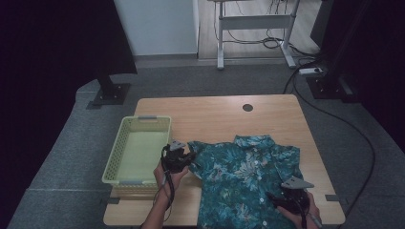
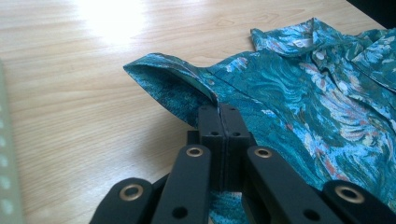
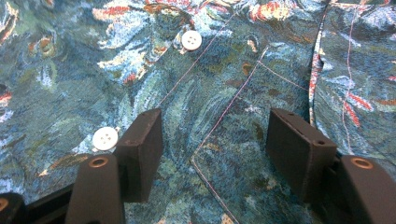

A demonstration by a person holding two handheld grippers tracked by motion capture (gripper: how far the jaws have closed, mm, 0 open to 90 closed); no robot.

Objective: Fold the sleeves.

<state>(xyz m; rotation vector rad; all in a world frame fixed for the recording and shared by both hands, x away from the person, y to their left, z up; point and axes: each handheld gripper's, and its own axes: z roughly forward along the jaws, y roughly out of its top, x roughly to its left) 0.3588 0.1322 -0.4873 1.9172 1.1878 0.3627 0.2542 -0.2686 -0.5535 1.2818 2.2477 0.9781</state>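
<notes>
Shirt [image 1: 246, 179] collar points away, lengthwise

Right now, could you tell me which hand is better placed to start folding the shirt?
Left, probably: its tongs are shut on the shirt sleeve. The right tongs are open above the front, gripping nothing.

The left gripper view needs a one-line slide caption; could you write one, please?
Left gripper, jaws shut, pinching the sleeve of a teal floral shirt on a wooden table.
</notes>
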